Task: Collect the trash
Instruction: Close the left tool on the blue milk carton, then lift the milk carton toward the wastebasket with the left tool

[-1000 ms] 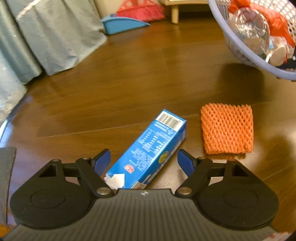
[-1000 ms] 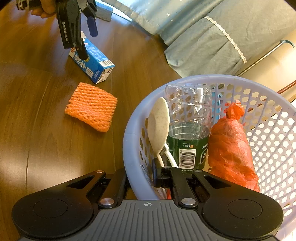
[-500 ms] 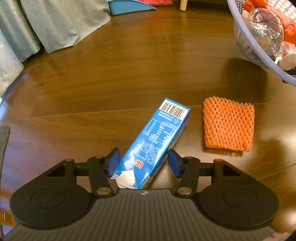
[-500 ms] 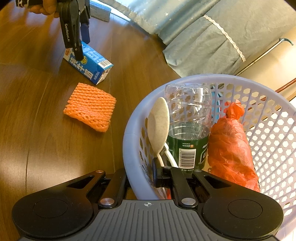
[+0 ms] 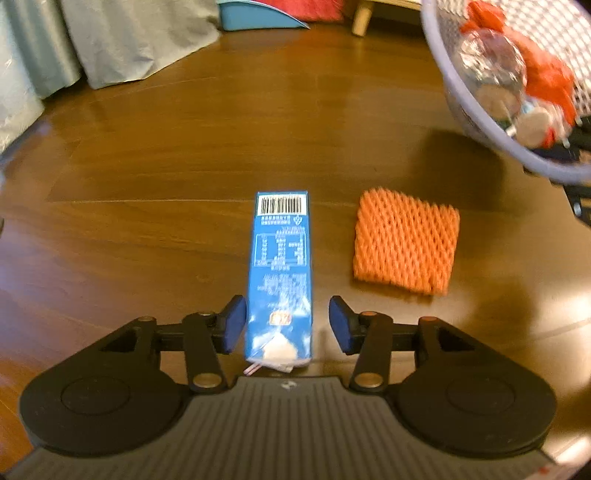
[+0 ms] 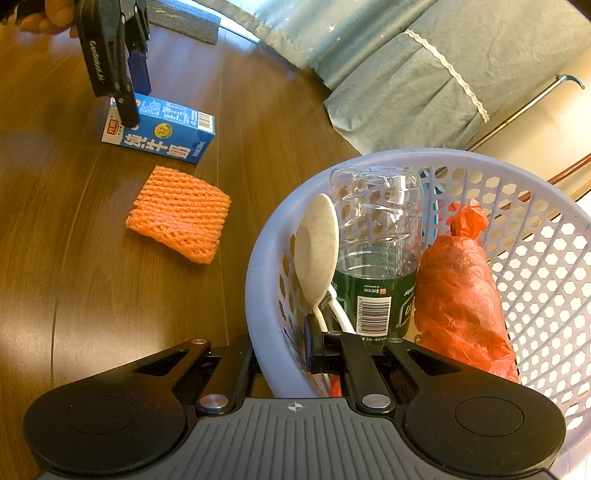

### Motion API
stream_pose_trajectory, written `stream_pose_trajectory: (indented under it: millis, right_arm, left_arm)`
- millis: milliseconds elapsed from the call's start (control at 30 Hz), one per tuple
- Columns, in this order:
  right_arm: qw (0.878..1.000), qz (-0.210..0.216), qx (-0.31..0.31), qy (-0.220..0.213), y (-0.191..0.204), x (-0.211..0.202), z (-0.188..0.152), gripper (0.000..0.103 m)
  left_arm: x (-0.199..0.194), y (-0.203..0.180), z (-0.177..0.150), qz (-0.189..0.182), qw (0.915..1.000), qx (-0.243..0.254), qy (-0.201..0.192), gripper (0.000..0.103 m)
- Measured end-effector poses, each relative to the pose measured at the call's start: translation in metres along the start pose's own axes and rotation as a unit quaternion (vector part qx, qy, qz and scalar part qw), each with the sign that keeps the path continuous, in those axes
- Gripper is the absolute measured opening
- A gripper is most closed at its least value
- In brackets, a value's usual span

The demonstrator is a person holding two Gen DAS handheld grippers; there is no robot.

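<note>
A blue drink carton [image 5: 280, 273] lies flat on the wooden floor [image 5: 147, 229], pointing straight away between the fingers of my left gripper [image 5: 286, 325]. That gripper is open: its left pad sits against the carton's side and a small gap shows at the right pad. An orange foam net [image 5: 404, 243] lies just right of the carton. My right gripper [image 6: 282, 354] is shut on the rim of a lavender basket [image 6: 258, 266], held off the floor. Inside are a plastic bottle [image 6: 376, 266], a pale spoon [image 6: 317, 240] and an orange bag [image 6: 461, 295]. The carton [image 6: 162, 133] and net [image 6: 181, 212] lie left of the basket.
Grey-blue fabric [image 5: 122, 40] hangs to the floor at the back left. A blue dustpan [image 5: 258, 20] and a wooden furniture leg [image 5: 360, 22] stand at the far edge. A grey mat [image 6: 184, 22] lies beyond the carton. A hand [image 6: 40, 22] holds the left gripper.
The left gripper's jaws have narrowed around the carton's near end, and the carton has turned from a slant to lie straight between them. The right gripper still holds the basket.
</note>
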State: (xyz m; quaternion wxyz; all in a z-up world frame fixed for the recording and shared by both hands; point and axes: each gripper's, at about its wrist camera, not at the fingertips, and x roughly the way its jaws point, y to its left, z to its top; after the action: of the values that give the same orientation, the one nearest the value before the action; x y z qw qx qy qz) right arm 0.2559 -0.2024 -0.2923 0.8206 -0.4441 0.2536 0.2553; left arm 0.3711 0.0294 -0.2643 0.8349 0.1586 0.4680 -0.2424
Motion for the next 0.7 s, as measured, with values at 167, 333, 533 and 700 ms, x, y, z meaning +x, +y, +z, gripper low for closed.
stream_pose_trajectory:
  millis: [167,333,533,700]
  right_arm:
    - [1.0,0.0,-0.003,-0.001,0.001,0.0,-0.001,0.005]
    - [1.0,0.001,-0.003,-0.001,0.001,0.0,-0.002,0.005]
    - [1.0,0.001,-0.005,-0.001,0.001,0.0,-0.002,0.005]
    - [1.0,0.001,-0.005,-0.001,0.001,0.0,-0.002,0.005]
  left_arm:
    - [0.016,-0.005,0.004,0.015,0.9999,-0.007,0.001,0.044]
    - [0.024,-0.003,0.008,0.026,0.9994,-0.021,0.003,0.043]
    - [0.03,-0.004,0.01,0.033,0.9993,-0.017,0.004,0.039]
    - [0.03,-0.005,0.009,0.029,0.9994,-0.016,0.007,0.035]
